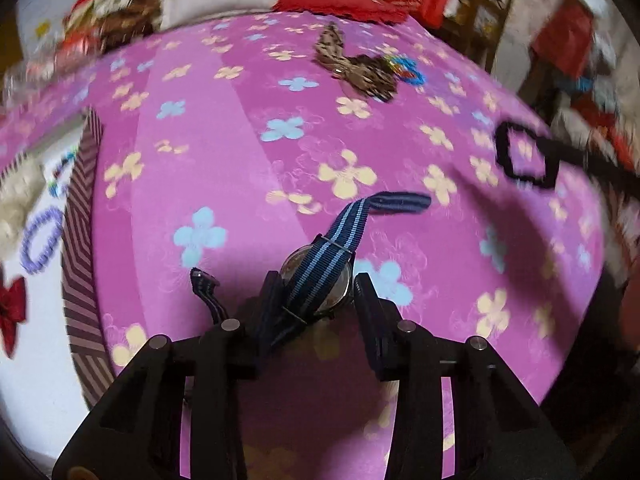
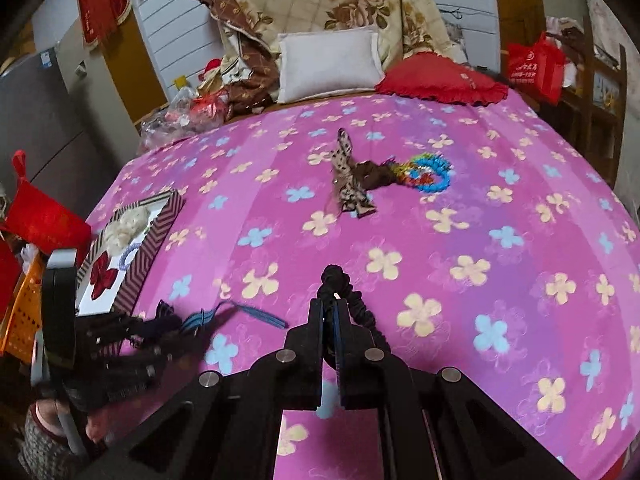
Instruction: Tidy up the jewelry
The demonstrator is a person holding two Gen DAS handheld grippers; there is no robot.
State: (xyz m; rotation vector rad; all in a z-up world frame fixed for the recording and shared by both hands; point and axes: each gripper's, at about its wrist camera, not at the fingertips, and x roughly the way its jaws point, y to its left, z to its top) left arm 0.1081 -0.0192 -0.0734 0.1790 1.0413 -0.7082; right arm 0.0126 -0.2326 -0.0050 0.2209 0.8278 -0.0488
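Carrying a watch (image 1: 320, 284) with a blue striped strap, the left gripper (image 1: 316, 300) has its jaws clenched on the case above the pink bedsheet (image 1: 240, 120). The right gripper (image 2: 330, 312) is closed tight on a black hair tie (image 2: 344, 292). Judged step: delivery to the striped box (image 1: 80, 240) at the left, which holds a purple bracelet (image 1: 40, 240) and a red bow (image 1: 12, 312). Advice: lower the watch into bare space, keeping the trailing strap inside the rim. A leopard scarf (image 2: 348, 184) and a beaded ring (image 2: 428, 172) remain mid-bed.
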